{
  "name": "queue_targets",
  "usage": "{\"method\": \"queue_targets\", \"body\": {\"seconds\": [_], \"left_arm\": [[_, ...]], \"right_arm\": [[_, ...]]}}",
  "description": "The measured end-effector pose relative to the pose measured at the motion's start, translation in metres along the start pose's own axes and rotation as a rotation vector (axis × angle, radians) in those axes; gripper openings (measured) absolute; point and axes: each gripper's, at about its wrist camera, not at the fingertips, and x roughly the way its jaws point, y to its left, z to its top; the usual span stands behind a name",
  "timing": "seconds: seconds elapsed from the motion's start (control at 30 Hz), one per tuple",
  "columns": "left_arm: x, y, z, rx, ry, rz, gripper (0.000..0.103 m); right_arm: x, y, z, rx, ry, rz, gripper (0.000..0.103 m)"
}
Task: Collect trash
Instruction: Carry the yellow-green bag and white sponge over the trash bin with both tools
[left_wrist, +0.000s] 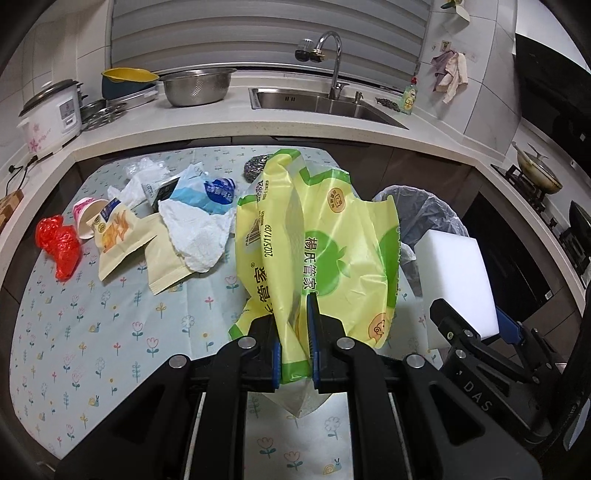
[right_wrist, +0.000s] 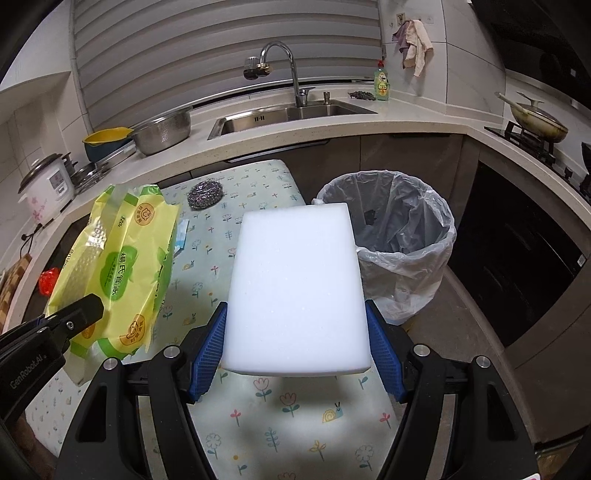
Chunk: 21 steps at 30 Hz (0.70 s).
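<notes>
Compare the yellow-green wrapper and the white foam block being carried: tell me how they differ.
The yellow-green wrapper is thin, crumpled and printed; the white foam block is thick, rigid-looking and plain. The left hand-held gripper pinches the wrapper nearly shut; the right hand-held gripper spans the block's width. Both are held above the table.

bin (right_wrist: 391, 243) right of table (right_wrist: 258, 424), sink (right_wrist: 288, 114) behind

light: bright, overhead | shadows: soft | focus: sharp | edges: fisheye-bent, dark corners
</notes>
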Motion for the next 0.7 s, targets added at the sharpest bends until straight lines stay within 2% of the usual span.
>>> {"method": "queue_targets", "body": {"seconds": [0.33,0.57,0.7], "left_arm": [[0.051,-0.061,0.045,0.105,0.014,-0.107,0.011],[0.112,-0.112,0.081,0.173,0.062,-0.221,0.011],[0.145,-0.133,0.094,0.204,0.087,-0.251,0.011]], "right_arm": [[0.035,-0.056,0.038,0.084,-0.032,-0.088,0.068],[0.083,-0.106,0.072,0.16,-0.017,-0.137,0.068],[0.112,-0.126,0.087,0.199,0.008,-0.142,0.068]]}}
